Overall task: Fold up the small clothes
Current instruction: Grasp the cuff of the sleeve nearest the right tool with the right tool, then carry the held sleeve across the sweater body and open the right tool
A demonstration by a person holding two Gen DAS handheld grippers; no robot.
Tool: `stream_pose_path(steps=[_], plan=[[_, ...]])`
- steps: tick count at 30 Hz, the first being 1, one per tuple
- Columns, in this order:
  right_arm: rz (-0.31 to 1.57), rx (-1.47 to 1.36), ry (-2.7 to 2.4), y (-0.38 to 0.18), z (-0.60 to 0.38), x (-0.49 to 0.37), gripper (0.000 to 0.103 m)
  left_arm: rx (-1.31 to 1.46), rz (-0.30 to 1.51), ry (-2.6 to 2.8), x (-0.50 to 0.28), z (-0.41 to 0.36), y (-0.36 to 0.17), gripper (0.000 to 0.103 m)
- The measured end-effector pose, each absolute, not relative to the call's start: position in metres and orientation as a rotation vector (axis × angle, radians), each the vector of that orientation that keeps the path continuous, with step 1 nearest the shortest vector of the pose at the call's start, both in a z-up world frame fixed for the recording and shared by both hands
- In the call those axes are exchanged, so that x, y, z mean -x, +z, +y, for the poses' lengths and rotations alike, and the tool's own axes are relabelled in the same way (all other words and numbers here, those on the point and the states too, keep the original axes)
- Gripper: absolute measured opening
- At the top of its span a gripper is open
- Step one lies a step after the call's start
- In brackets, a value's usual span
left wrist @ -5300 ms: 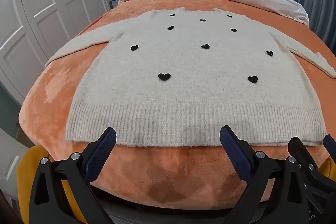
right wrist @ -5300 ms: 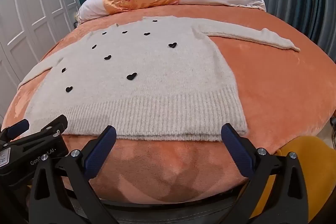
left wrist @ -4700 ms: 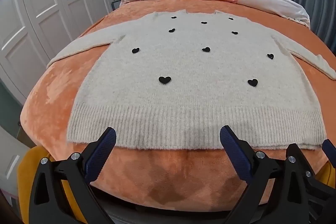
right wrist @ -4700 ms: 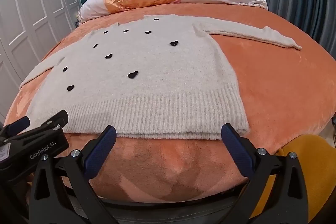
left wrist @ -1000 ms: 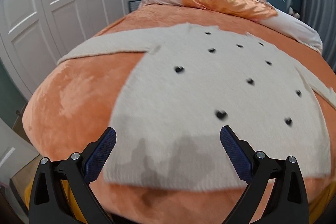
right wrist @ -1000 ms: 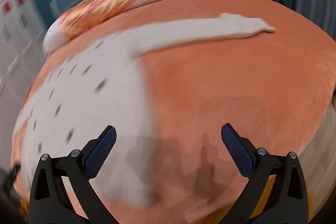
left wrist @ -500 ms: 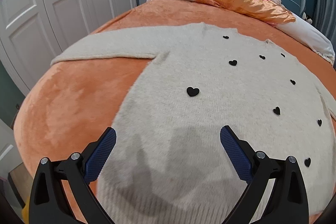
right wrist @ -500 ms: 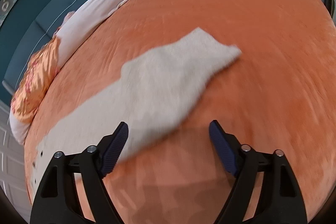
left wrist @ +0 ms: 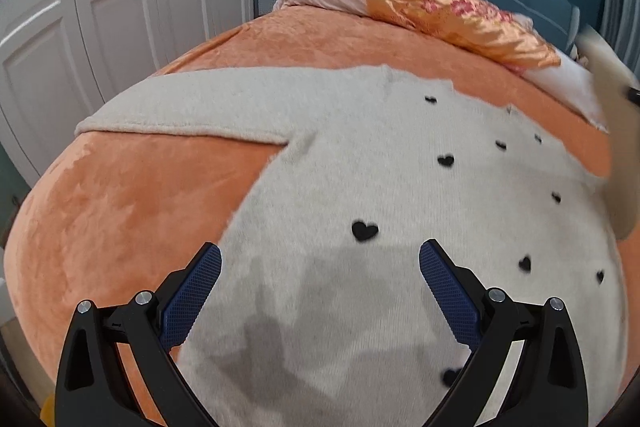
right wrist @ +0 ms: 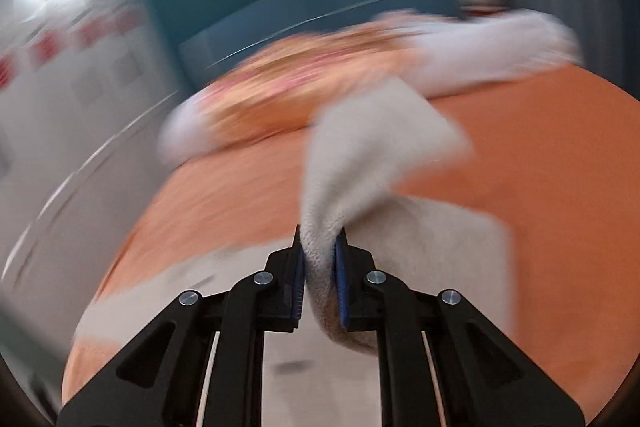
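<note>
Since a moment ago, right hand-held gripper point(right wrist: 320, 281) has clamped and lifted the sweater point(left wrist: 360, 187) sleeve point(right wrist: 368, 155). Left hand-held gripper point(left wrist: 320, 291) hovers wide above the body, flat on the bed point(left wrist: 120, 207). Folding barely begun.

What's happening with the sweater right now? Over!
Right gripper shut on sweater sleeve, lifted. Left gripper open over sweater. Nothing in the way.

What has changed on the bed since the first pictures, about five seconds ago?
The right gripper went to the right sleeve, closed on it and lifted it off the orange blanket. The left gripper moved forward over the sweater, still open. The left sleeve stays flat.
</note>
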State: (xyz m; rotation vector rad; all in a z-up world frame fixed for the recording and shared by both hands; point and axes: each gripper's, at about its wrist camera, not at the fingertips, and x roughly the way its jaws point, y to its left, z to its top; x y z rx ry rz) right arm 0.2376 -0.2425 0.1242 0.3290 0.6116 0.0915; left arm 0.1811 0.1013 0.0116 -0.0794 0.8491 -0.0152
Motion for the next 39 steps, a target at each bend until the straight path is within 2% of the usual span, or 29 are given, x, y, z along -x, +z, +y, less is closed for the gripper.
stream_pose_path(steps=[3, 5, 8, 12, 20, 27, 28, 29, 30, 31, 32, 33, 34, 37, 39], plan=[[0.736, -0.196, 0.275, 0.083, -0.140, -0.256, 0.017, 0.136, 0.847, -0.028, -0.189, 0.110, 0.016, 0.097], [0.834, -0.092, 0.312, 0.044, -0.087, -0.258, 0.025, 0.176, 0.861, -0.054, -0.195, 0.115, 0.015, 0.097], [0.876, -0.075, 0.307, 0.020, -0.070, -0.241, 0.026, 0.228, 0.888, -0.096, -0.208, 0.121, 0.012, 0.097], [0.845, -0.213, 0.259, 0.026, -0.120, -0.214, 0.043, 0.338, 0.918, -0.163, -0.232, 0.126, 0.004, 0.097], [0.832, -0.559, -0.064, 0.016, -0.281, -0.153, 0.046, 0.635, 1.025, -0.251, -0.283, 0.115, -0.021, 0.097], [0.829, -0.699, -0.068, -0.005, -0.319, -0.166, 0.047, 0.727, 1.050, -0.226, -0.309, 0.108, -0.025, 0.096], [0.832, -0.709, -0.069, -0.008, -0.319, -0.173, 0.047, 0.734, 1.051, -0.218, -0.315, 0.106, -0.026, 0.089], [0.833, -0.717, -0.069, -0.011, -0.319, -0.180, 0.047, 0.733, 1.047, -0.222, -0.321, 0.104, -0.026, 0.070], [0.831, -0.722, -0.071, -0.013, -0.322, -0.182, 0.046, 0.725, 1.046, -0.232, -0.327, 0.103, -0.026, 0.061], [0.829, -0.727, -0.070, -0.013, -0.322, -0.188, 0.042, 0.697, 1.043, -0.252, -0.335, 0.098, -0.022, 0.038], [0.826, -0.726, -0.073, -0.013, -0.321, -0.196, 0.026, 0.672, 1.029, -0.280, -0.340, 0.093, -0.016, 0.019], [0.814, -0.719, -0.078, -0.009, -0.322, -0.202, 0.006, 0.640, 1.006, -0.305, -0.344, 0.090, -0.008, 0.012], [0.782, -0.718, -0.080, -0.004, -0.321, -0.203, 0.006, 0.603, 0.970, -0.335, -0.347, 0.086, 0.005, 0.012], [0.529, -0.718, -0.124, 0.032, -0.325, -0.178, 0.005, 0.500, 0.700, -0.447, -0.336, 0.079, 0.068, 0.012], [0.466, -0.719, -0.172, 0.034, -0.329, -0.166, 0.005, 0.446, 0.586, -0.473, -0.325, 0.079, 0.089, 0.014]])
